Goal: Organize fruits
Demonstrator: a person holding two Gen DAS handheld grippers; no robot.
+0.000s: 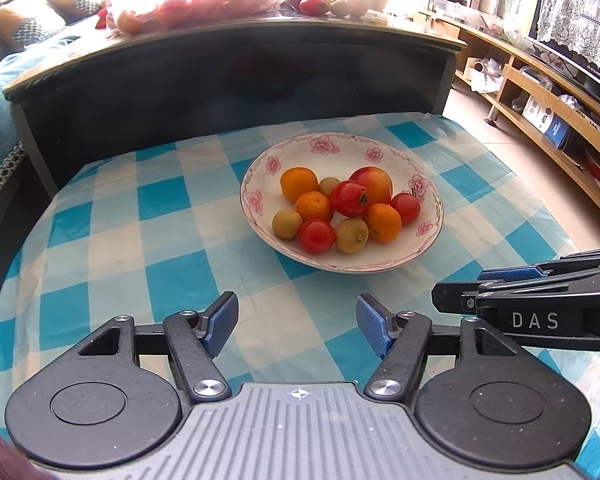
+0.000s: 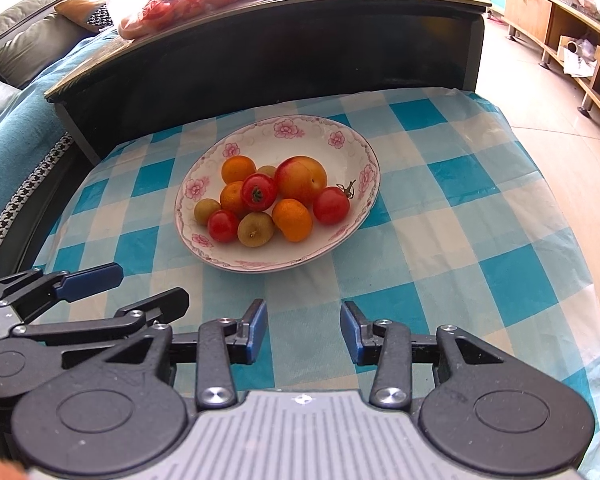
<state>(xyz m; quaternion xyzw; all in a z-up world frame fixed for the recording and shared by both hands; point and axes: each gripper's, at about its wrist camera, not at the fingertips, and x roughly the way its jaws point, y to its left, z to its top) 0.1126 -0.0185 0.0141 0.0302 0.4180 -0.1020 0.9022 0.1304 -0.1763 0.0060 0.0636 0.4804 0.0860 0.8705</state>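
A low table [image 1: 112, 240] under a blue-and-white checked cloth [image 2: 480, 208] fills most of both views. Its far edge butts against a dark cabinet [image 1: 228, 80], which walls off that side; the right edge drops to bare tile floor [image 2: 540, 92], and the cloth's corner hangs slightly over there. On the left the table runs close to a teal-covered sofa [image 2: 16, 120].

A white plate with pink flowers [image 1: 320, 146] sits near the middle of the cloth, towards the cabinet. It holds the fruits [image 2: 276, 200] in one touching cluster: small oranges, red tomatoes, brownish-green round fruits and one larger red-yellow fruit. Wide checked cloth lies bare to the left, right and near side of the plate.

The left gripper [image 1: 296, 326] hovers over the near cloth, jaws apart and gripping nothing. The right gripper [image 2: 304, 330] is just beside it, its blue pads [image 2: 350, 332] set a little closer together, also with nothing between them. Both point towards the plate, well short of its rim.
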